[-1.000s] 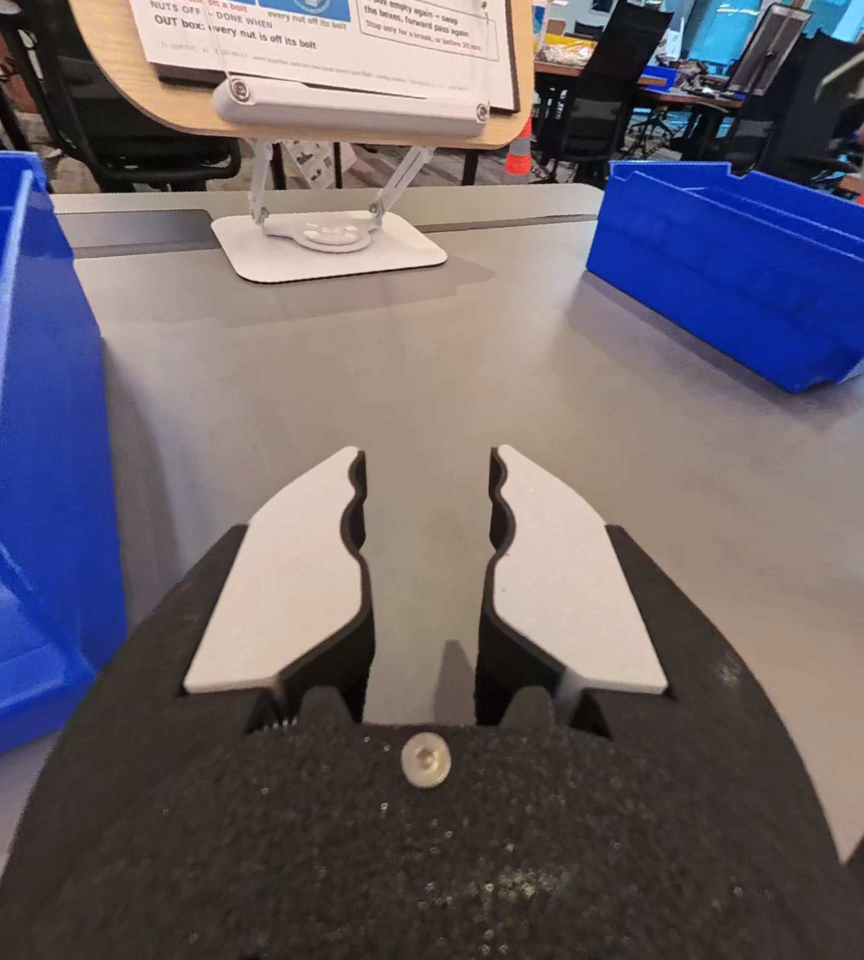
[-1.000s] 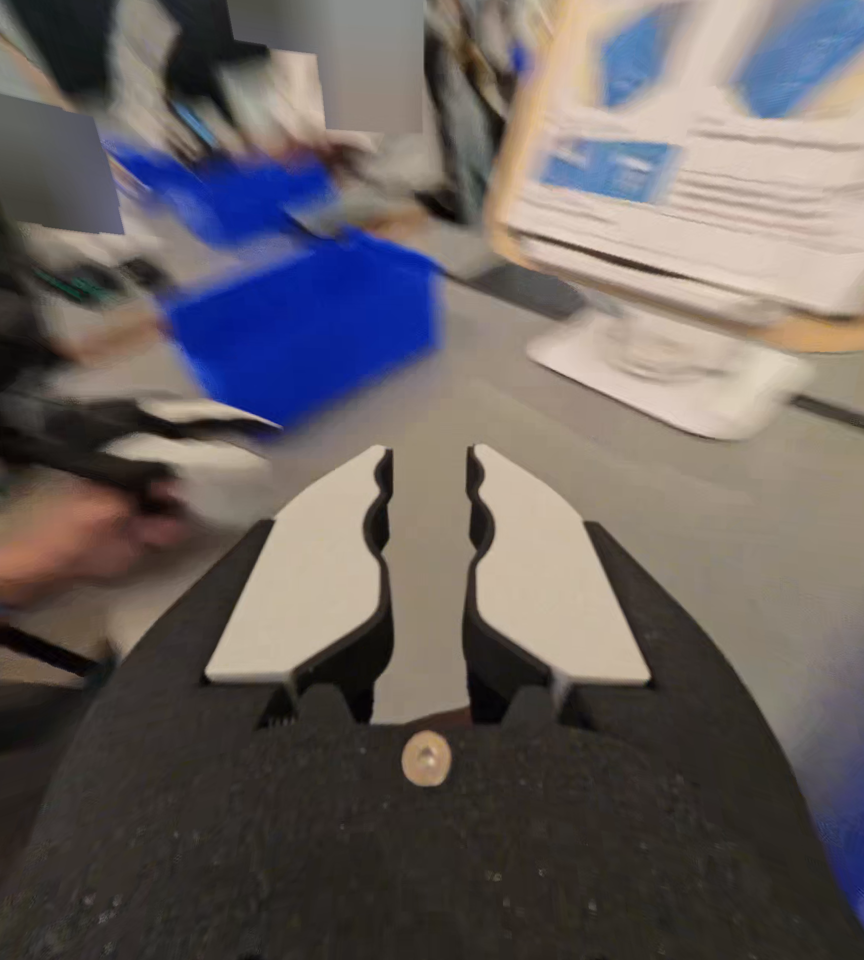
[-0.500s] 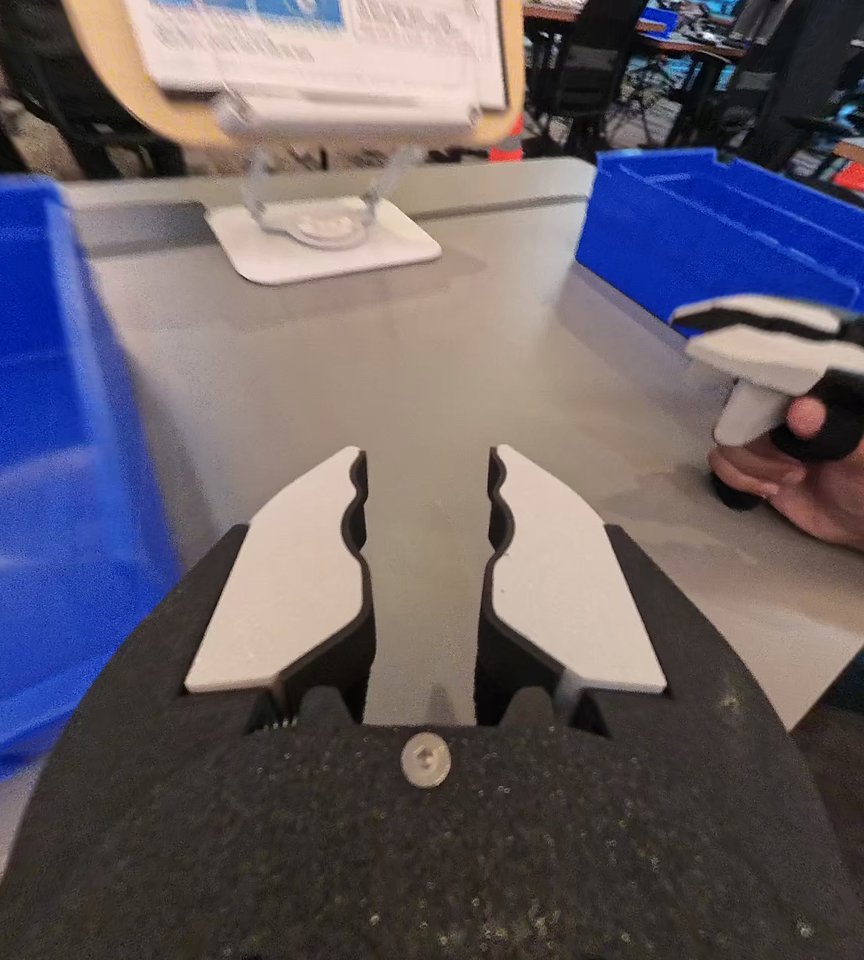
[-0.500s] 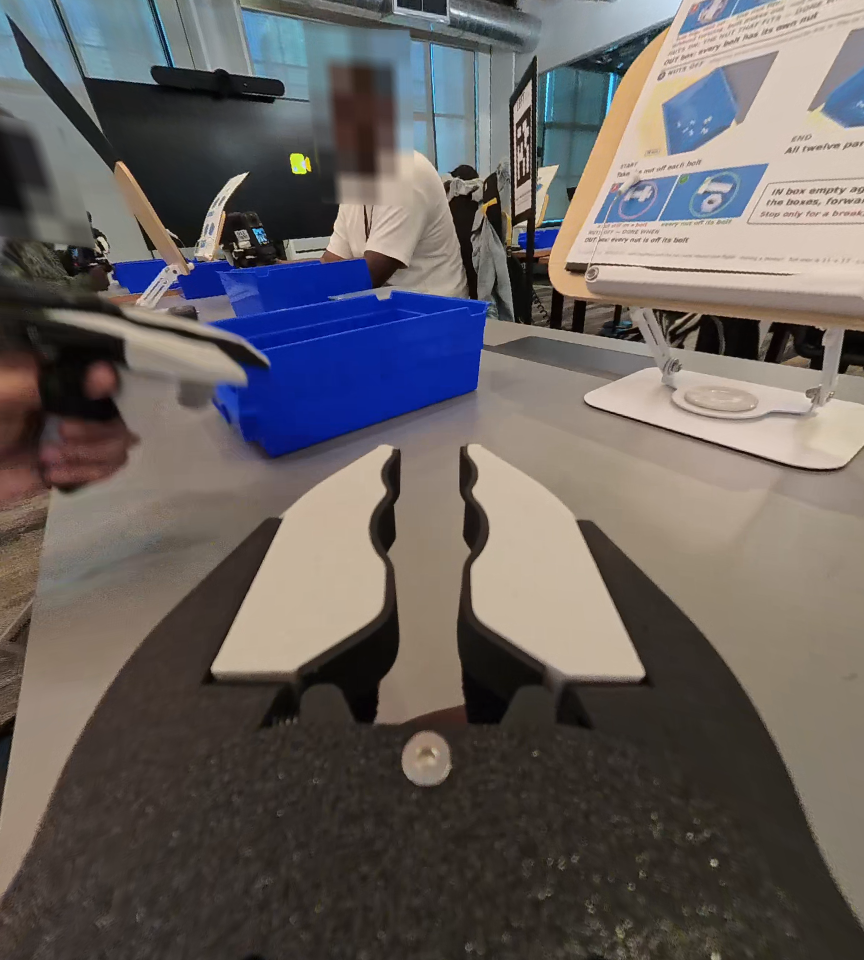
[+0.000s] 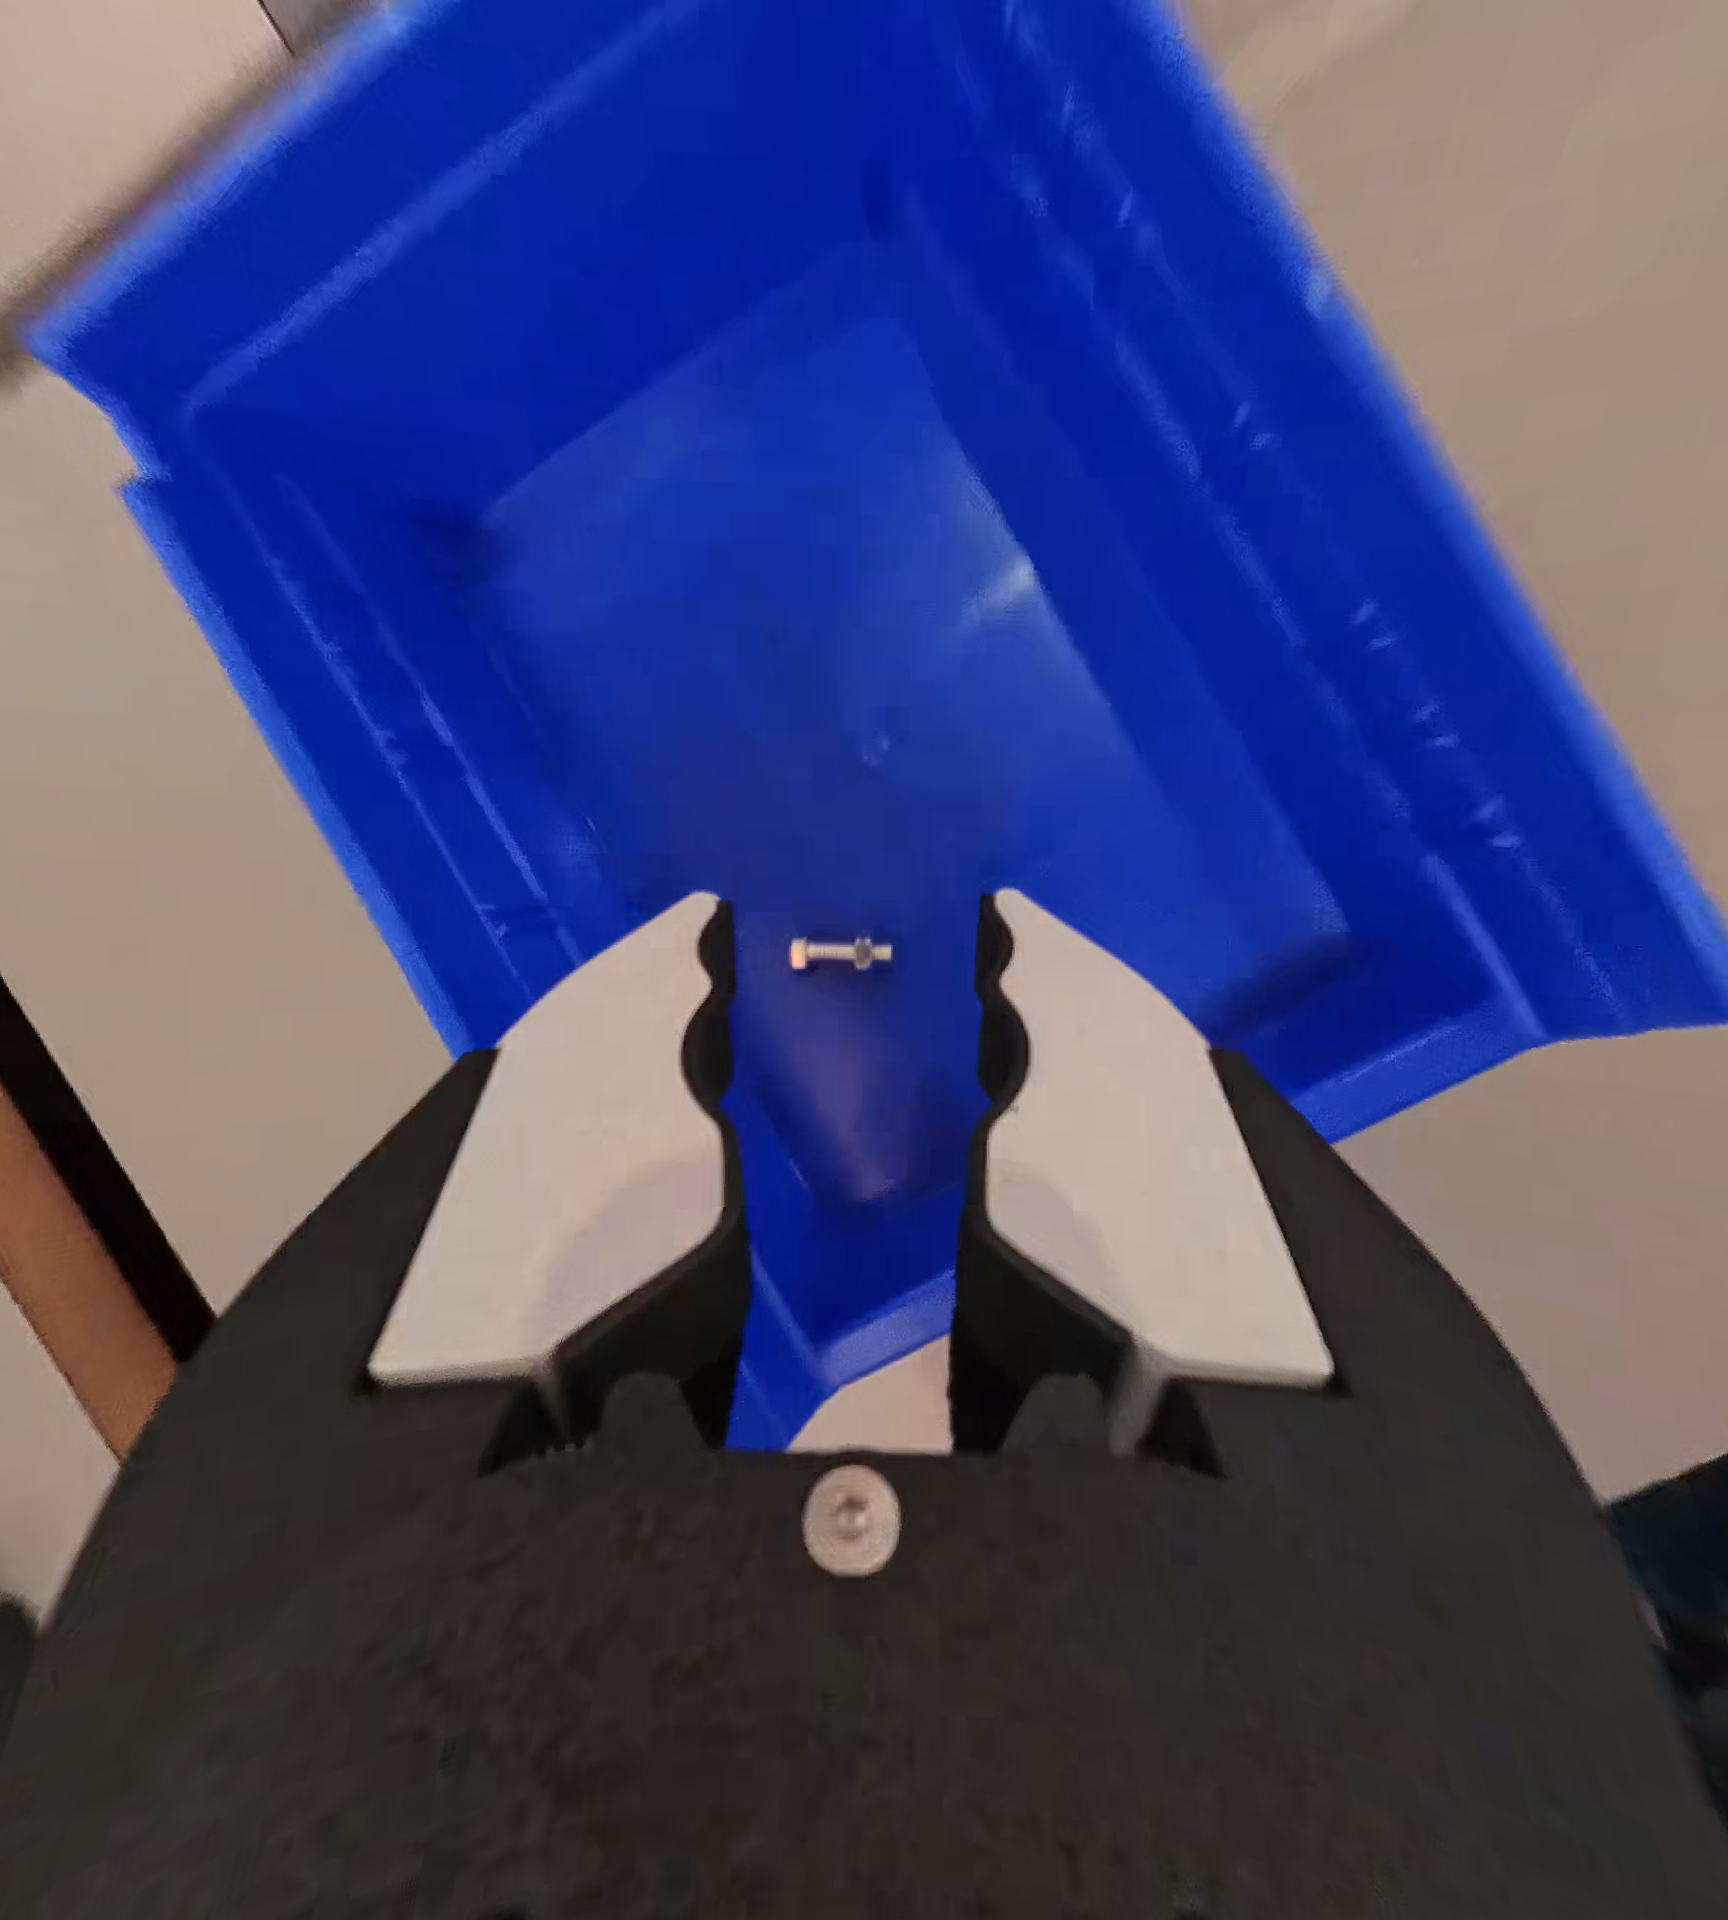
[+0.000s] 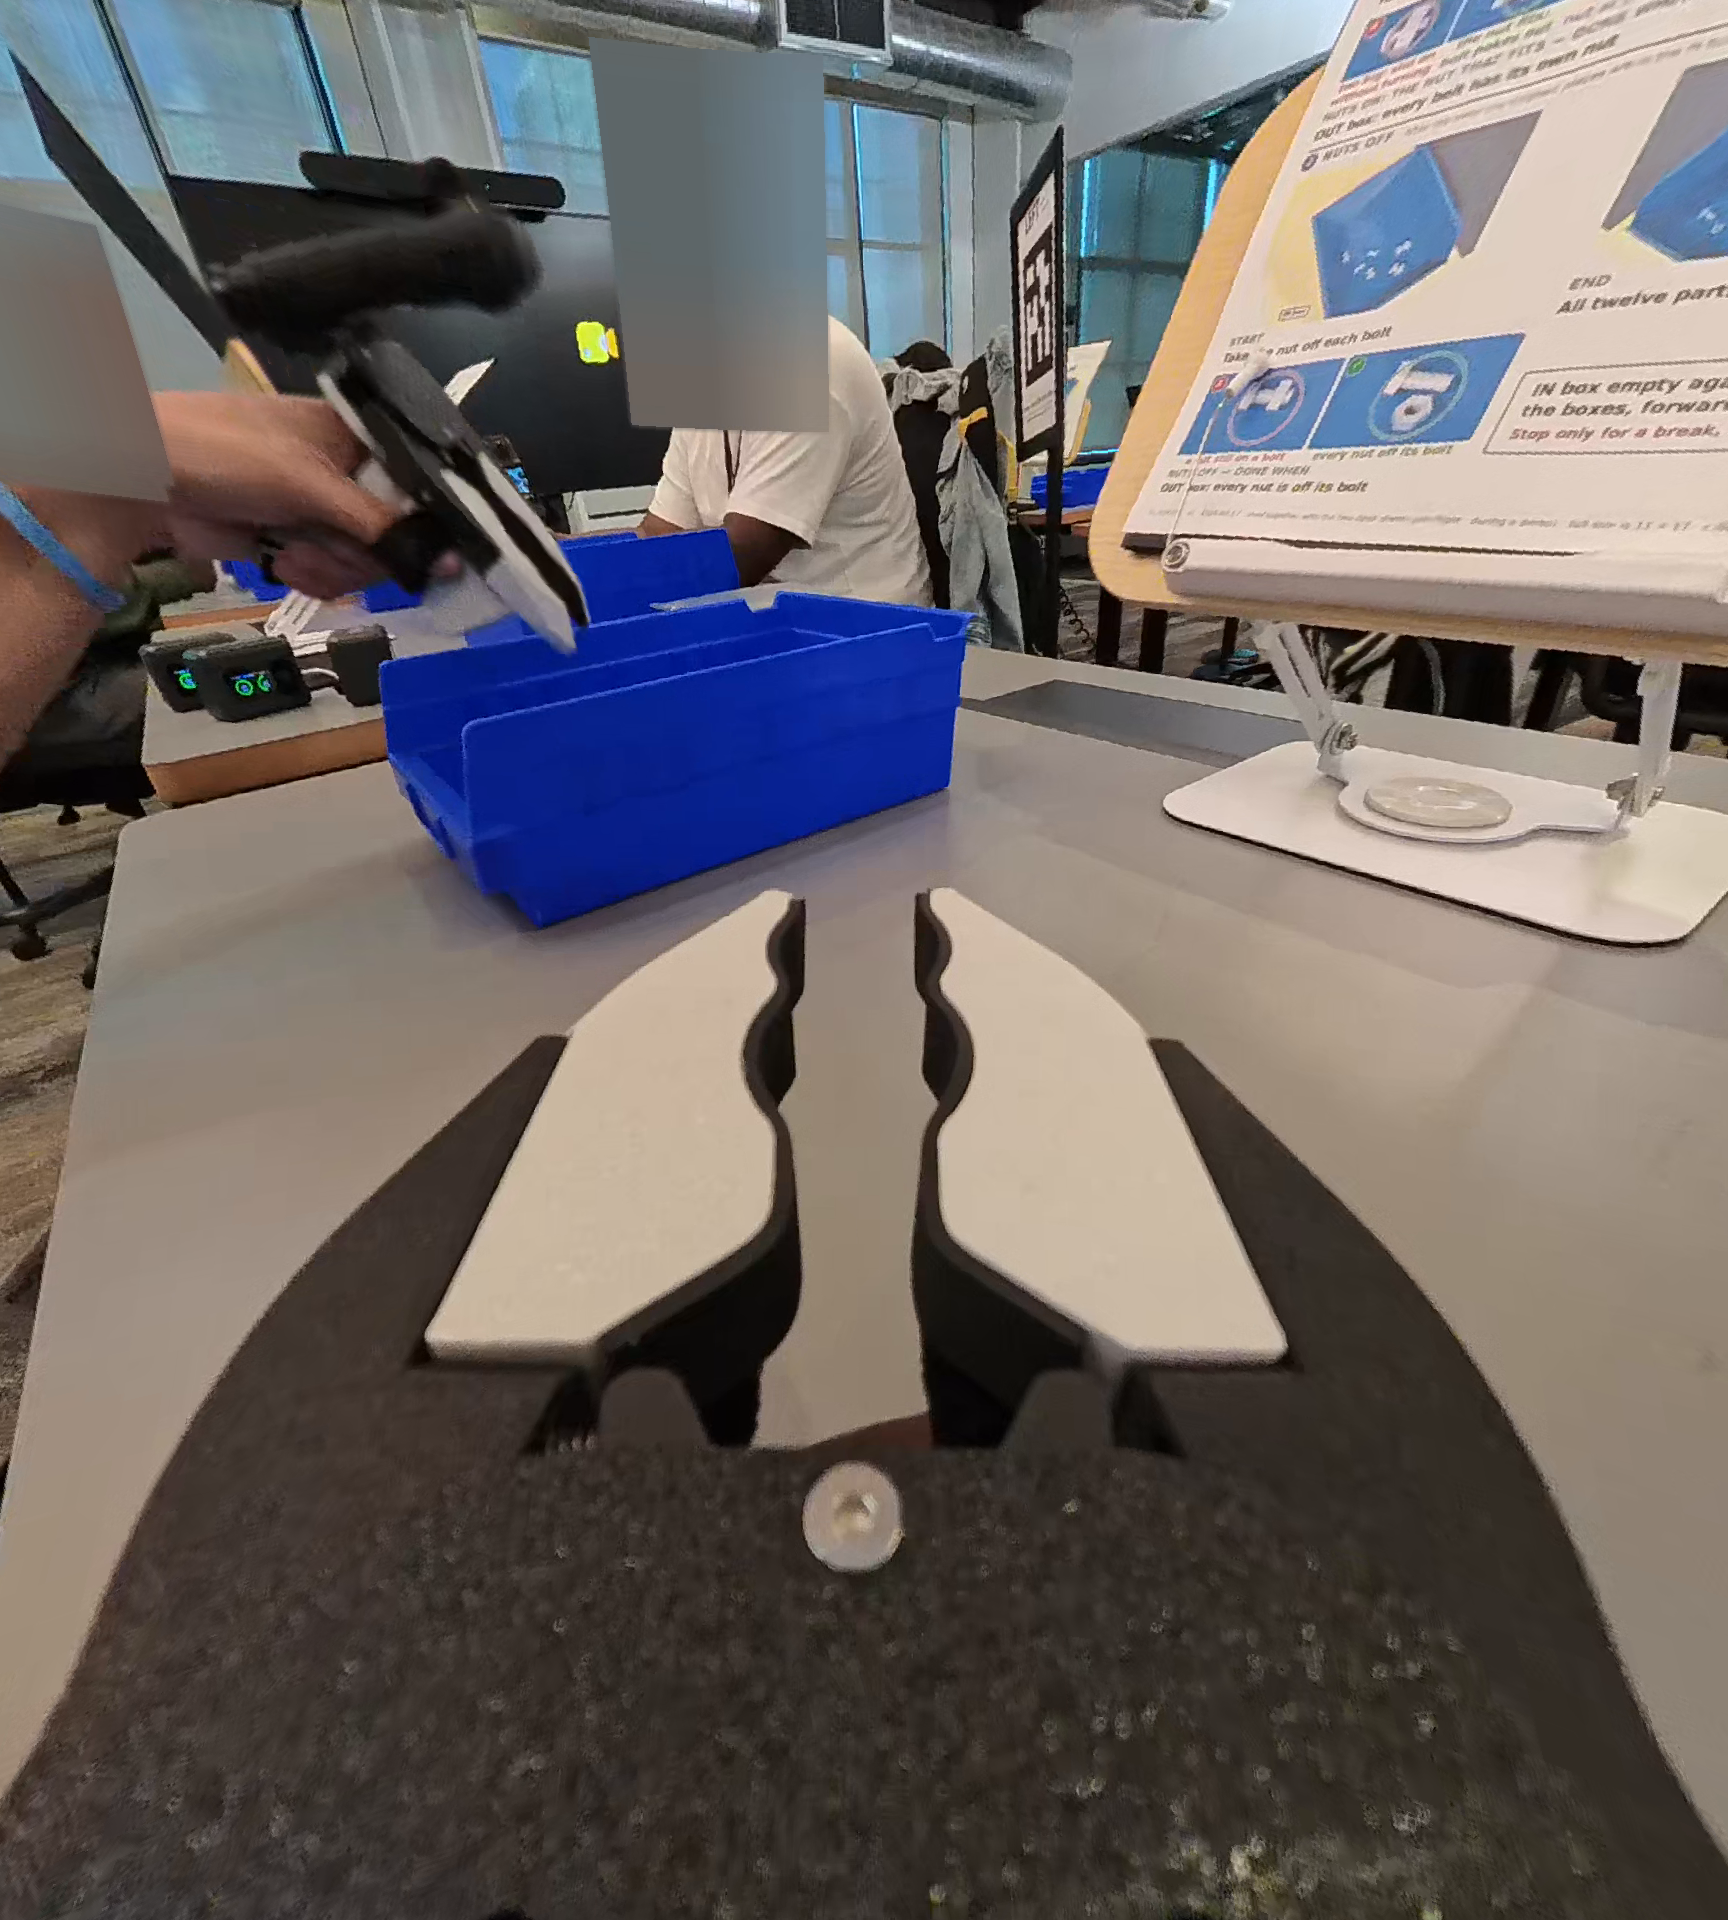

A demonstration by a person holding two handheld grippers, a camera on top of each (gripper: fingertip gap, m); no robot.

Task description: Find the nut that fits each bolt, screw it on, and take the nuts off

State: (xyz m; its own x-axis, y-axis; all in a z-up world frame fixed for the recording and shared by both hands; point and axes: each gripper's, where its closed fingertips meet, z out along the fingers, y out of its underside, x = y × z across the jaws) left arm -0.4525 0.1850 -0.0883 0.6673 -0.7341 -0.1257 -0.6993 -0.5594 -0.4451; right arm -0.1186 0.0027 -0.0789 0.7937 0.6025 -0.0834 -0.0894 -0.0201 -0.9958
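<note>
My left wrist view is soft with motion blur: the far rim of the blue bin point(image 5: 631, 260) smears into streaks, while the small bolt point(image 5: 839, 953) on its floor reads fairly sharp. A pale glare patch sits on the bin floor to the right. The light there is even and rather flat.

My right wrist view is bright, lit by daylight from the far windows point(image 6: 216, 114) and overhead lighting. The grey table point(image 6: 1462, 1143) shows a soft sheen and a faint shadow beneath the white stand base point(image 6: 1525, 862). The raised left gripper point(image 6: 486, 540) is blurred. Wide-angle distortion bends the edges, and the nearest black gripper body looks soft.
</note>
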